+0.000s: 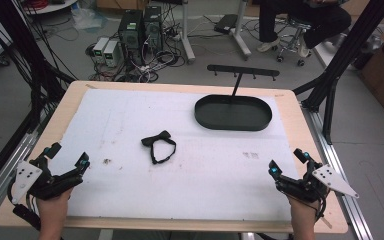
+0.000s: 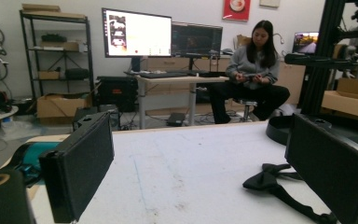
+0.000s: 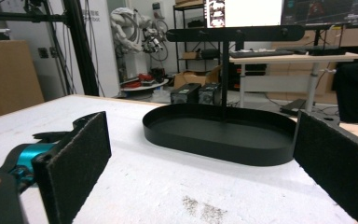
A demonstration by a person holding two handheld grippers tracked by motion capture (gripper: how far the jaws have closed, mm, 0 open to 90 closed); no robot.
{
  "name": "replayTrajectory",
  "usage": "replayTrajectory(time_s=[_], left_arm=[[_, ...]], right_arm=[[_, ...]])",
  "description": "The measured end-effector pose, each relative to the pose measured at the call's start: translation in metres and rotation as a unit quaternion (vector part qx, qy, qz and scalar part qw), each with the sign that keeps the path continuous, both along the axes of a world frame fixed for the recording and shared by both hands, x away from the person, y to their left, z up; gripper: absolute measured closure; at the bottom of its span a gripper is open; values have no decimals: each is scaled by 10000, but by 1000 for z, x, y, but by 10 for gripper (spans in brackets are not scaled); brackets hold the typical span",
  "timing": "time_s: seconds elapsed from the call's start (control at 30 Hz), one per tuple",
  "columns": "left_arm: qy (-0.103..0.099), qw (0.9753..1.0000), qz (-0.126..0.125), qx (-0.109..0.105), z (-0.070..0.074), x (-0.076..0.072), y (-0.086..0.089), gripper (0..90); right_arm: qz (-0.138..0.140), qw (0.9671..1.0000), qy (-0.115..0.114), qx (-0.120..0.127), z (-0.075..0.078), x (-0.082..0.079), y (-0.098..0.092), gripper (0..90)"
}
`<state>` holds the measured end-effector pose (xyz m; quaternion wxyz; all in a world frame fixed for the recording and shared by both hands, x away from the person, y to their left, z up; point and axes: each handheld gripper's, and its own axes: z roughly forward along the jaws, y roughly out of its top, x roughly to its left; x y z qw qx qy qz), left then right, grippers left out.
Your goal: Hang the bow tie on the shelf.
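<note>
- A small black fabric bow tie [image 1: 158, 143] with a looped neck strap lies flat on the white sheet [image 1: 130, 115] that covers the light wooden table [image 1: 60, 107], near the sheet's middle.
- Seen from above, the bow tie's knot and wings sit at its far-left end and the strap loop trails toward the near right, so its long axis runs on a diagonal; the wings spread roughly left to right.
- A black oval metal tray [image 1: 233, 113] with a low rim sits beyond and to the right of the bow tie, well apart from it; a thin upright post rises from the tray and carries a black horizontal hanger bar [image 1: 243, 71] with small pegs.
- The left gripper [image 1: 68, 155] rests at the near-left corner, left of and nearer than the bow tie, well apart from it; its jaws are spread wide with nothing between them.
- In the left gripper view the bow tie [image 2: 279, 184] lies just inside the right-hand jaw, untouched.
- The right gripper [image 1: 288, 162] sits near the right edge, right of and nearer than the bow tie; its jaws also stand released and empty.
- In the right gripper view the black oval tray [image 3: 220, 133] lies ahead between the two felt-faced jaws.
- Beyond the table, a seated person [image 2: 253, 70] is at a desk with monitors [image 2: 136, 33].
</note>
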<state>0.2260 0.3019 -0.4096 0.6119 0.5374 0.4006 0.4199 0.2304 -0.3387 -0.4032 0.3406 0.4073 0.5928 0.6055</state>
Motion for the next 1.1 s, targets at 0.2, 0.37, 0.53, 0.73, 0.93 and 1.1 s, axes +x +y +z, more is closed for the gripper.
replayTrajectory(time_s=[0.2,0.37,0.53,0.73,0.93,1.1], left_arm=[[-3,10000,-70,45,1,0,-2,84],[-19,9998,-180,57,4,-1,-6,84],[19,9986,-483,205,10,0,-19,84],[215,9903,-1285,493,17,10,-45,151],[652,9745,-1919,965,14,31,-84,183],[1140,9544,-2392,1374,6,52,-118,238]], right_arm=[[17,10000,-68,-9,1,-1,-1,37],[70,9999,-70,39,2,-2,-1,36],[68,9999,-91,102,3,-3,-3,37],[120,9997,-157,137,6,-5,-4,37],[159,9996,-168,139,6,-4,-3,37],[190,9996,-185,131,7,-4,-3,37]])
